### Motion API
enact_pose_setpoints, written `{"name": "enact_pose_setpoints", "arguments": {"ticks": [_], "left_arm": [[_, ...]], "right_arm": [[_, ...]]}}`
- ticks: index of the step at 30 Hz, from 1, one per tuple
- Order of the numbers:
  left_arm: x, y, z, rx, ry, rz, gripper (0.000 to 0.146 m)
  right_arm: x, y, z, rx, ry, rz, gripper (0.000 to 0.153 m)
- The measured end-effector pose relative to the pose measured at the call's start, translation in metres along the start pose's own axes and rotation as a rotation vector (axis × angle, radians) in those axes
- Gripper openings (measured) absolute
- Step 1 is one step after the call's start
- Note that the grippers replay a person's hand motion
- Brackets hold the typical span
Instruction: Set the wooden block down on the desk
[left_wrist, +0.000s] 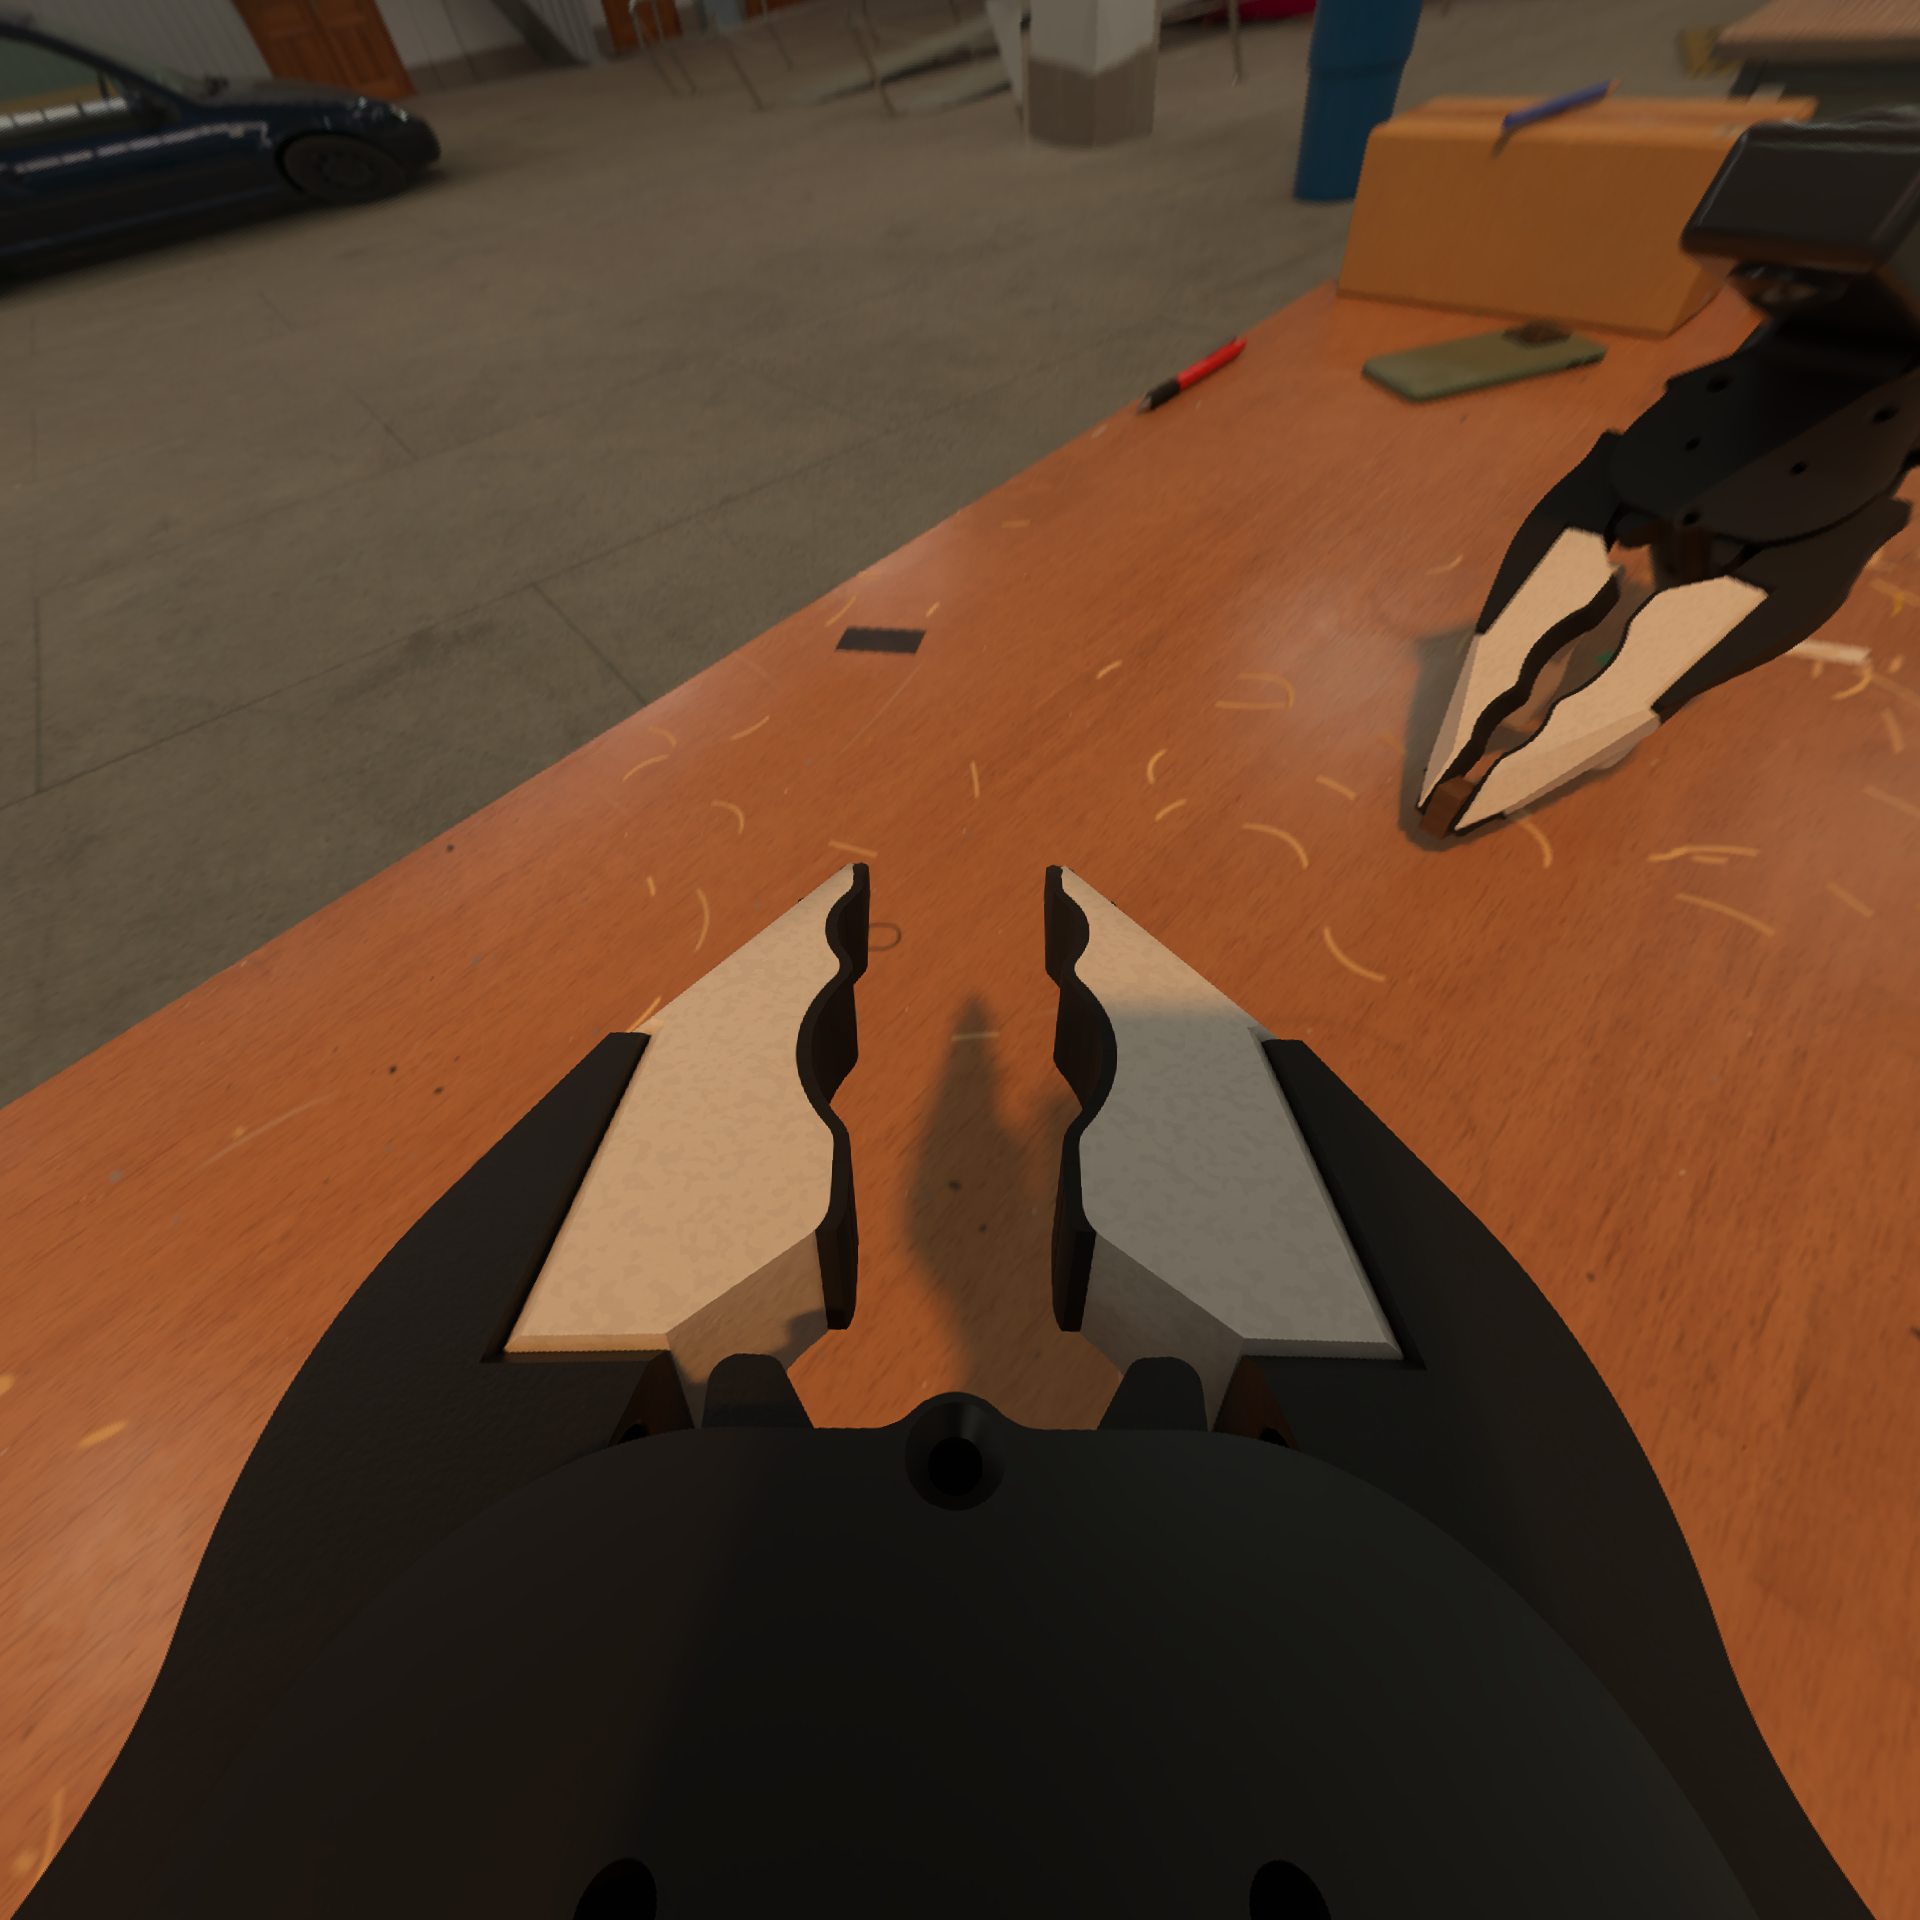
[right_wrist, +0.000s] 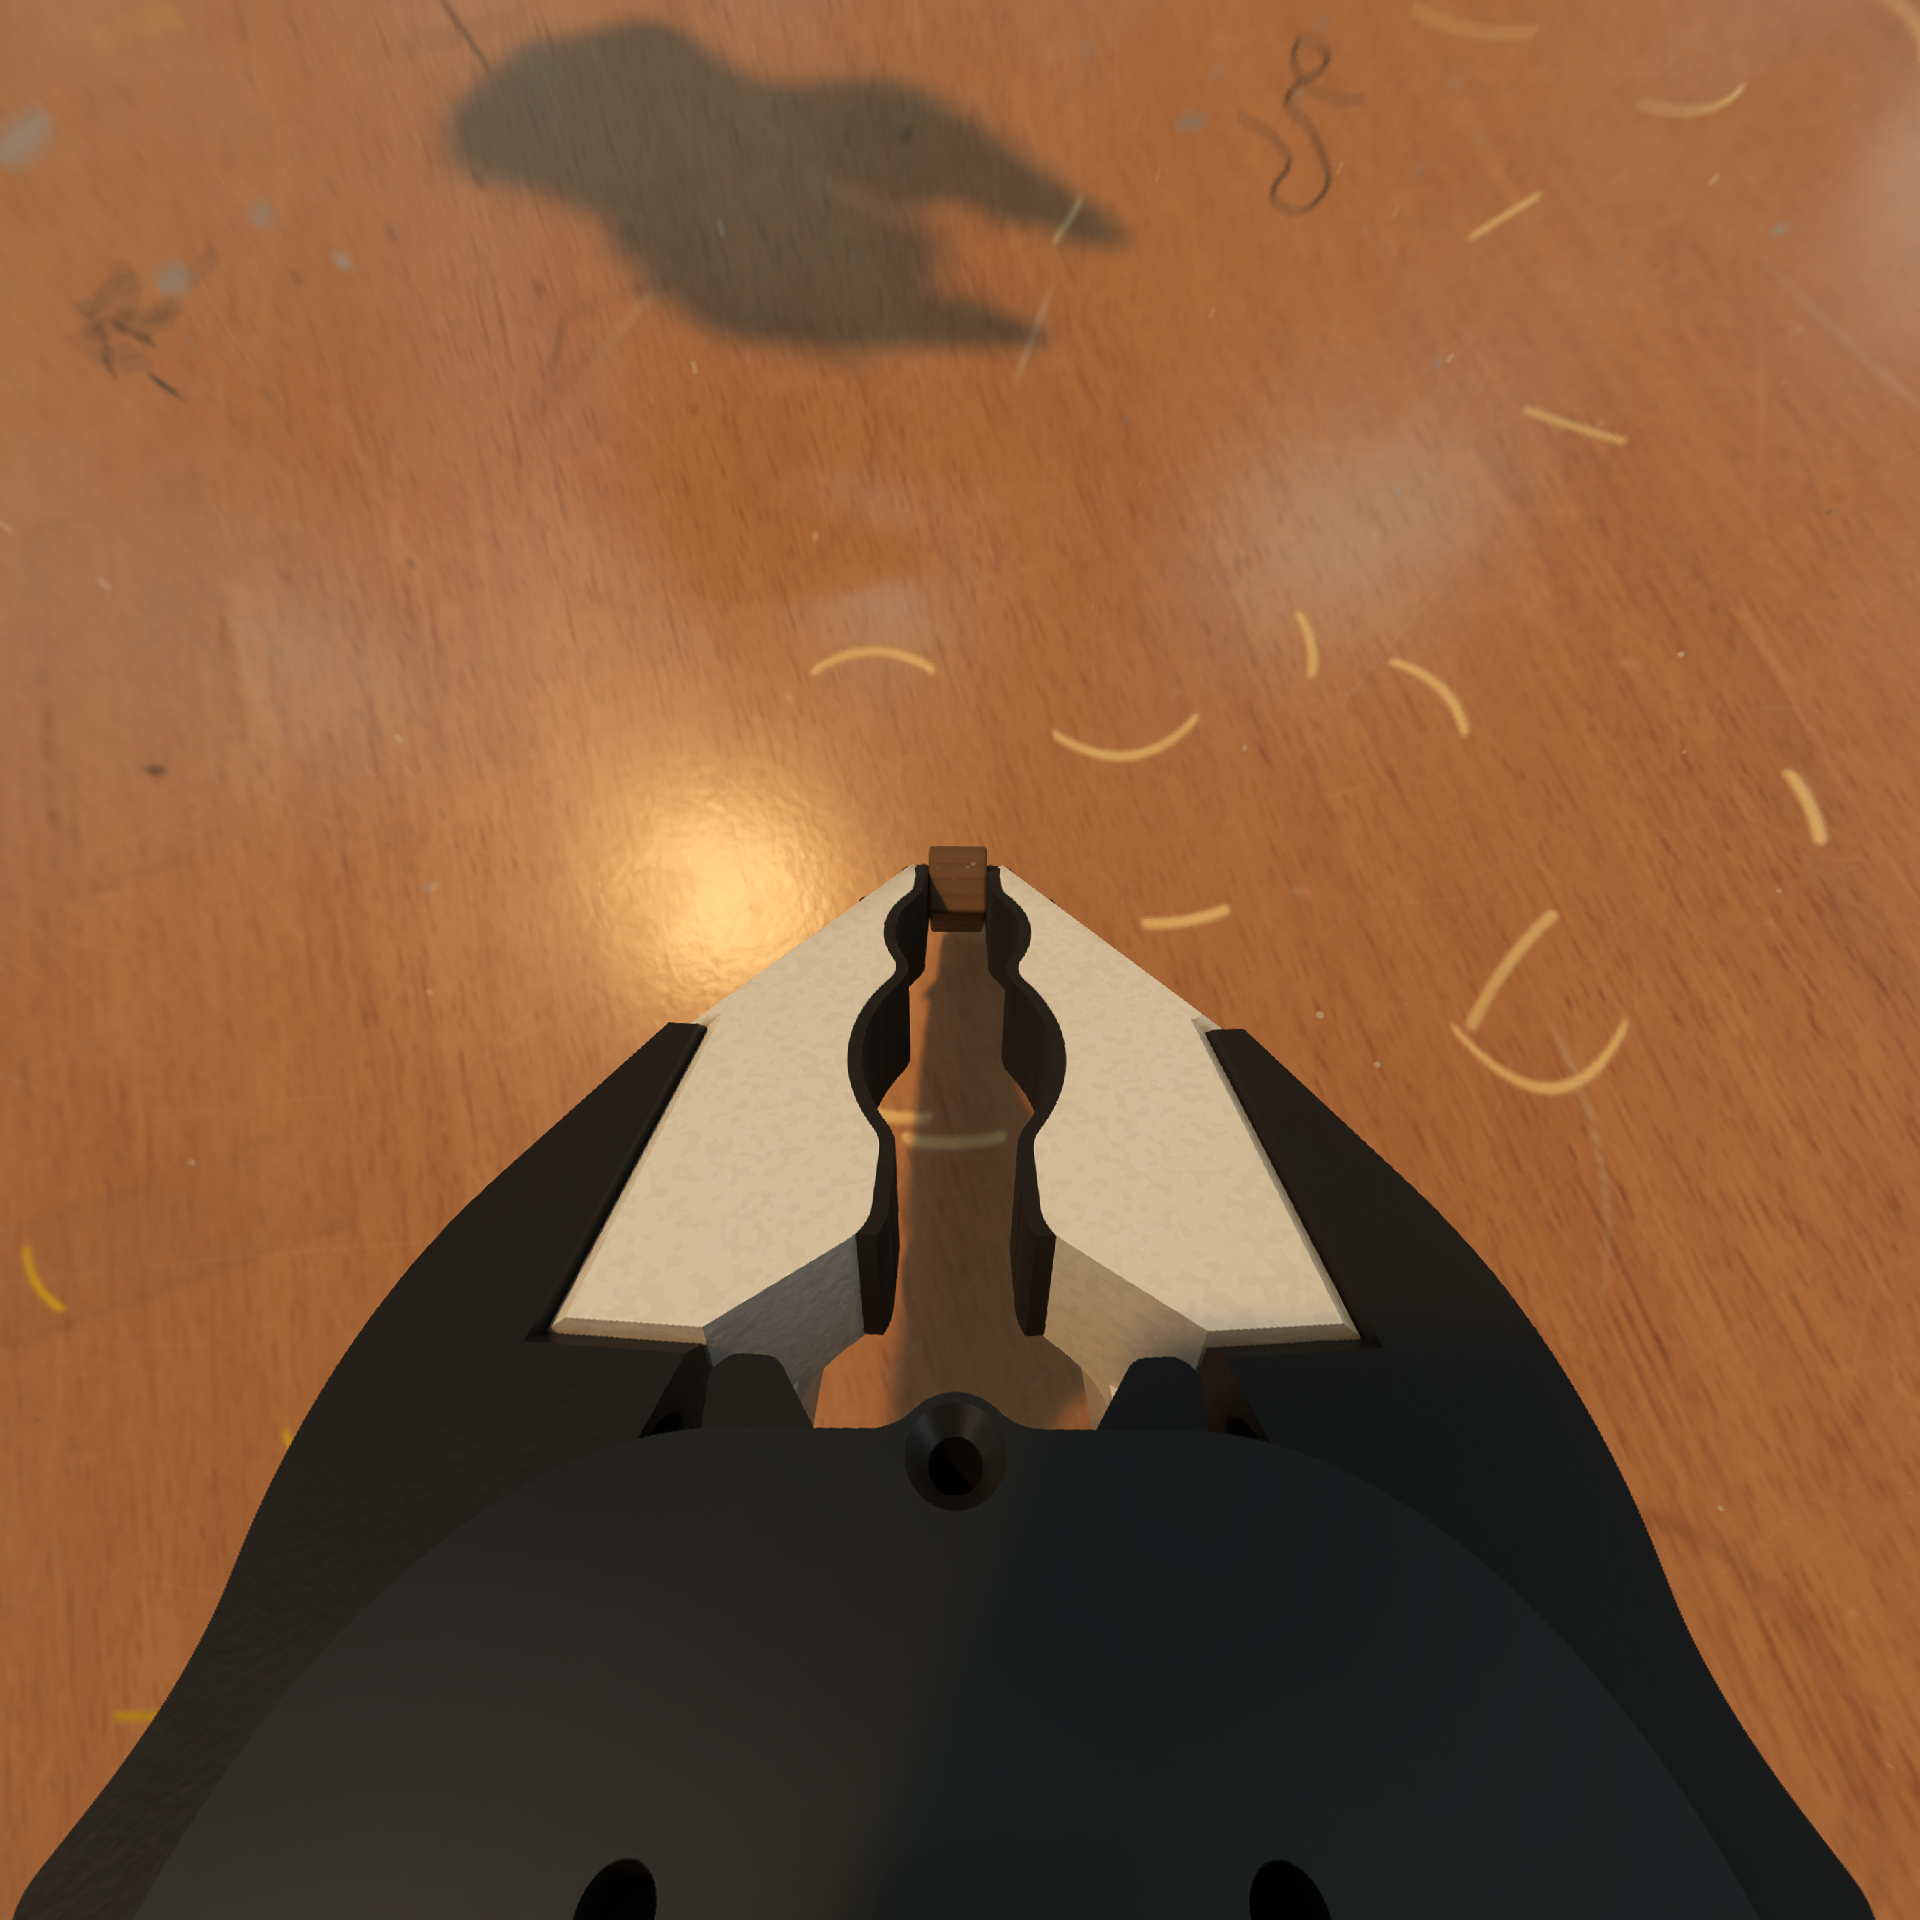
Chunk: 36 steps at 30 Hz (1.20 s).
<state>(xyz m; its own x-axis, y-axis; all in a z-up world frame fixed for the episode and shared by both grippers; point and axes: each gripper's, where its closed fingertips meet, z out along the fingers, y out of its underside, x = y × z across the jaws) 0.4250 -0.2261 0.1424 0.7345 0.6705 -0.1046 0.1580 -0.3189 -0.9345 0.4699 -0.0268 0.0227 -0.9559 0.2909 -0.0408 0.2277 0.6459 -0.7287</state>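
Note:
A small brown wooden block (right_wrist: 957, 888) sits pinched between the tips of my right gripper (right_wrist: 957, 883), which is shut on it. In the left wrist view the right gripper (left_wrist: 1446, 814) points steeply down at the right, with the block (left_wrist: 1442, 806) at its tips at or just above the orange-brown desk (left_wrist: 1143, 748); I cannot tell if it touches. My left gripper (left_wrist: 957, 883) is open and empty, hovering low over the desk near its left edge.
At the desk's far end lie a cardboard box (left_wrist: 1538, 208) with a blue pen (left_wrist: 1553, 109) on top, a green phone (left_wrist: 1481, 364) and a red pen (left_wrist: 1195, 374). A small dark patch (left_wrist: 880, 640) marks the desk. Beyond the left edge is floor, with a dark car (left_wrist: 187, 135).

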Motion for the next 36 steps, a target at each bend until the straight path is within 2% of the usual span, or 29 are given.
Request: {"name": "enact_pose_setpoints", "arguments": {"ticks": [5,10,16,19,23,25,29,32,36], "left_arm": [[-0.006,0.010,-0.003,-0.063,-0.027,0.015,0.034],[-0.014,0.009,-0.011,-0.055,-0.051,-0.006,0.033],[-0.022,0.014,-0.021,-0.112,-0.096,0.039,0.033],[-0.029,0.015,-0.029,-0.138,-0.124,0.063,0.033],[-0.049,0.022,-0.052,-0.231,-0.208,0.097,0.033],[-0.061,0.028,-0.066,-0.295,-0.245,0.106,0.033],[-0.078,0.050,-0.084,-0.466,-0.228,0.117,0.033],[-0.088,0.066,-0.090,-0.588,-0.191,0.137,0.033],[-0.098,0.076,-0.083,-0.639,-0.099,0.151,0.033]], "right_arm": [[-0.001,0.010,0.007,-0.094,0.012,-0.028,0.010],[-0.001,0.012,0.007,-0.100,0.005,-0.019,0.010],[-0.002,0.012,0.007,-0.103,0.023,-0.030,0.012],[-0.002,0.009,0.003,-0.081,0.030,-0.034,0.019],[0.010,-0.022,-0.020,0.140,0.090,-0.084,0.023],[0.022,-0.044,-0.039,0.295,0.175,-0.141,0.026],[0.043,-0.073,-0.073,0.532,0.340,-0.234,0.031],[0.054,-0.078,-0.083,0.633,0.362,-0.218,0.034],[0.065,-0.074,-0.089,0.729,0.354,-0.130,0.037]]}}
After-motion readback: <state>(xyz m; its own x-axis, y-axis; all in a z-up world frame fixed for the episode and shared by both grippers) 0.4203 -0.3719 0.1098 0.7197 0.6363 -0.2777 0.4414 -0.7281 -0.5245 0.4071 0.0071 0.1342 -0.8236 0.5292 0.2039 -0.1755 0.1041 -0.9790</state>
